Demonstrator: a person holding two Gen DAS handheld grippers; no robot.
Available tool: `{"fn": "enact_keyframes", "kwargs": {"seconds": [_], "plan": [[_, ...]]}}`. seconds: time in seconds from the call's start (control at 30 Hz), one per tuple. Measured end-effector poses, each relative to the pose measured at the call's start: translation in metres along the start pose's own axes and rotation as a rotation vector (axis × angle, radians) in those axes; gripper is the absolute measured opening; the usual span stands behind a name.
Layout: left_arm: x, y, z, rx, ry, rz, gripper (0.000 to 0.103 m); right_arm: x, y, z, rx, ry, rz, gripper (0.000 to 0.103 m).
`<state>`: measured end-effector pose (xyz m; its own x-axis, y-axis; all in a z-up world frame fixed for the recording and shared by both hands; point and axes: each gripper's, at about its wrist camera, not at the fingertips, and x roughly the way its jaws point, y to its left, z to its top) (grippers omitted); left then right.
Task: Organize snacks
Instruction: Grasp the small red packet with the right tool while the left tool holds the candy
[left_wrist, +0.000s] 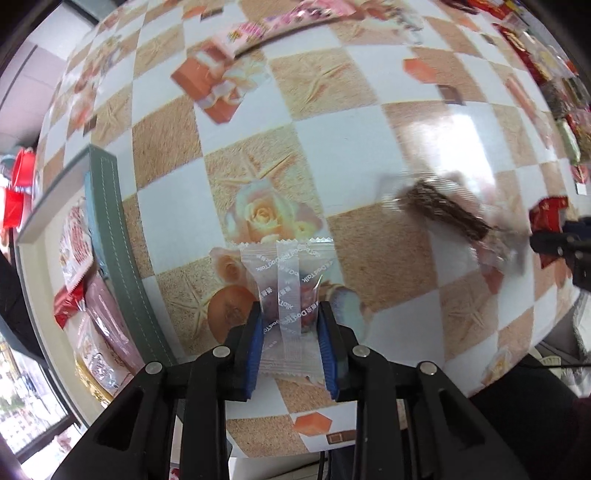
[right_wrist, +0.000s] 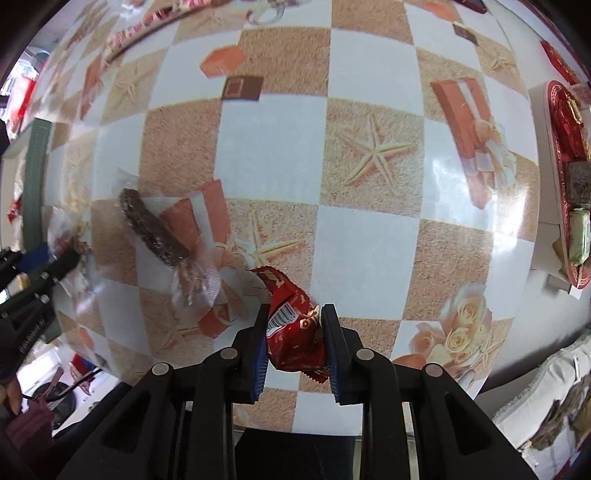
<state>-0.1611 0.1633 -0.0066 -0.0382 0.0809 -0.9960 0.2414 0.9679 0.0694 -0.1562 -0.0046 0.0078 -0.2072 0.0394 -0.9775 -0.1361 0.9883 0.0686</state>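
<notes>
My left gripper (left_wrist: 290, 314) points down over the checked tablecloth, shut on a clear candy packet (left_wrist: 284, 273) with white lettering and reddish sweets inside. My right gripper (right_wrist: 295, 317) is shut on a crumpled red snack packet (right_wrist: 295, 336) with a barcode, held just above the table. Between the two grippers a brown bar in a clear wrapper (left_wrist: 447, 210) (right_wrist: 155, 229) lies flat on the cloth, touched by neither. The red packet (left_wrist: 546, 214) also shows at the right edge of the left wrist view.
A green-rimmed box (left_wrist: 109, 206) at the left holds several snack packs (left_wrist: 74, 240). A red tray (right_wrist: 557, 122) at the right carries wrapped snacks. More packets (left_wrist: 251, 29) lie along the far side. The table's front edge (right_wrist: 369, 424) runs just below the grippers.
</notes>
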Motion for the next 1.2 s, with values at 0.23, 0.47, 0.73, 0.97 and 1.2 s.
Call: {"fn": "enact_keyframes", "kwargs": {"seconds": [0.23,0.47,0.73,0.97,1.2], "plan": [[-0.027,-0.007,-0.002,0.025,-0.072,0.017,0.031,-0.022,-0.004,-0.003,0.022,-0.033,0.044,0.028],[-0.042,0.003,-0.007,-0.012,-0.101,0.019,0.031,-0.026,0.006,0.002,-0.012,-0.053,0.037,0.028],[-0.046,0.012,-0.017,-0.044,-0.115,0.012,0.031,-0.028,0.011,0.005,-0.028,-0.063,0.029,0.028],[-0.044,0.017,-0.017,-0.044,-0.120,0.012,0.031,-0.030,0.013,0.004,-0.032,-0.070,0.025,0.028],[-0.046,0.015,-0.018,-0.037,-0.124,0.016,0.031,-0.029,0.012,0.002,-0.025,-0.074,0.028,0.028]]}}
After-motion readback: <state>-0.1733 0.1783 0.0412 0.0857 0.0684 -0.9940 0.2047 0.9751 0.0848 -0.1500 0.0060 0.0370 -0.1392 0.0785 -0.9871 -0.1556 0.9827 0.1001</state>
